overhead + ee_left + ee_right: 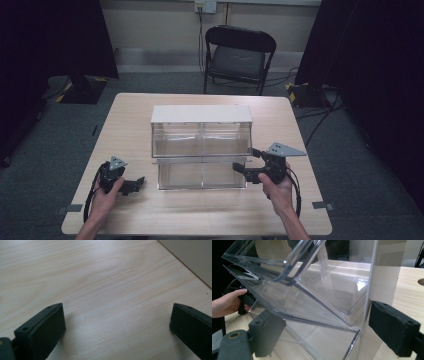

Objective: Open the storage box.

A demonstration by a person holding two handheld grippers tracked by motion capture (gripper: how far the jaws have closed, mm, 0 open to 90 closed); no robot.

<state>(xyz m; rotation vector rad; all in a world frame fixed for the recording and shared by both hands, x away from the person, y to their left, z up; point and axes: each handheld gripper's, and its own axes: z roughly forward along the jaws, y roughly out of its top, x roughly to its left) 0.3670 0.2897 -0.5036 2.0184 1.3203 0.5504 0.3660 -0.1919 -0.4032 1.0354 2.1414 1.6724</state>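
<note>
A: At the table's (200,210) centre we see the clear bin cabinet (201,145); our right gripper (248,163) brackets its side panel, jaws apart.
B: Our left gripper (134,184) rests well left, jaws wide, holding nothing

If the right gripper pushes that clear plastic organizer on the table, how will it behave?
The clear organizer looks like stiff, thin-walled plastic, so probably light and apt to slide on the smooth wooden table. Its glossy walls may slip between pads. With bins tilted open forward, it might tip.
</note>
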